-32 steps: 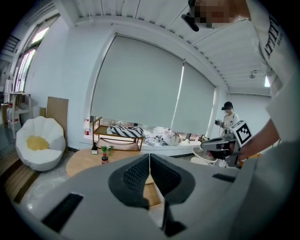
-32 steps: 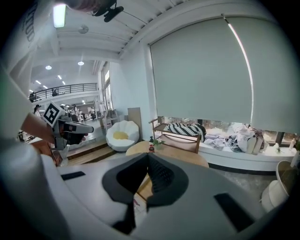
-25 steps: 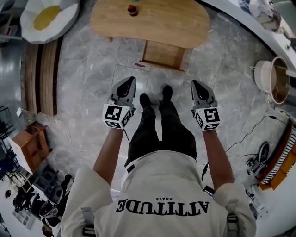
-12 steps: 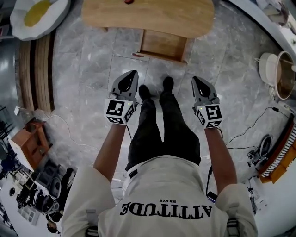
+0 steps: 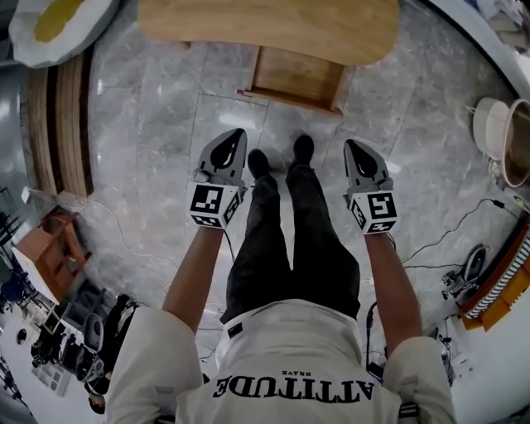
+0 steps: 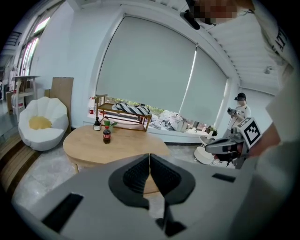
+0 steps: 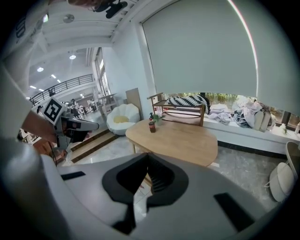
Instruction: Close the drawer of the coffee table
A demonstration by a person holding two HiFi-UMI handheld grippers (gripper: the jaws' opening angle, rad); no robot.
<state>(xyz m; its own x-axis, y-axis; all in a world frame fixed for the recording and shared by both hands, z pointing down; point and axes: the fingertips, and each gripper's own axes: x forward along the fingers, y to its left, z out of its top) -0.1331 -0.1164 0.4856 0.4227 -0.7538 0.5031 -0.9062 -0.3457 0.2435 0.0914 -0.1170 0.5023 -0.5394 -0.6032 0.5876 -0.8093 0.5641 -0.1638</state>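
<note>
Bright even daylight, soft shadows, strong fisheye warping, dark corners

The wooden drawer (image 5: 296,79) stands pulled out — open and empty-looking — from under the oval coffee table (image 5: 273,26).

Head overhead; gripper views share table (image 7: 178,138).

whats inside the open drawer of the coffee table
In the head view the pulled-out part of the drawer shows only its bare wooden bottom, with nothing lying in it. Its rear part runs under the top of the coffee table, so anything back there is covered.
</note>
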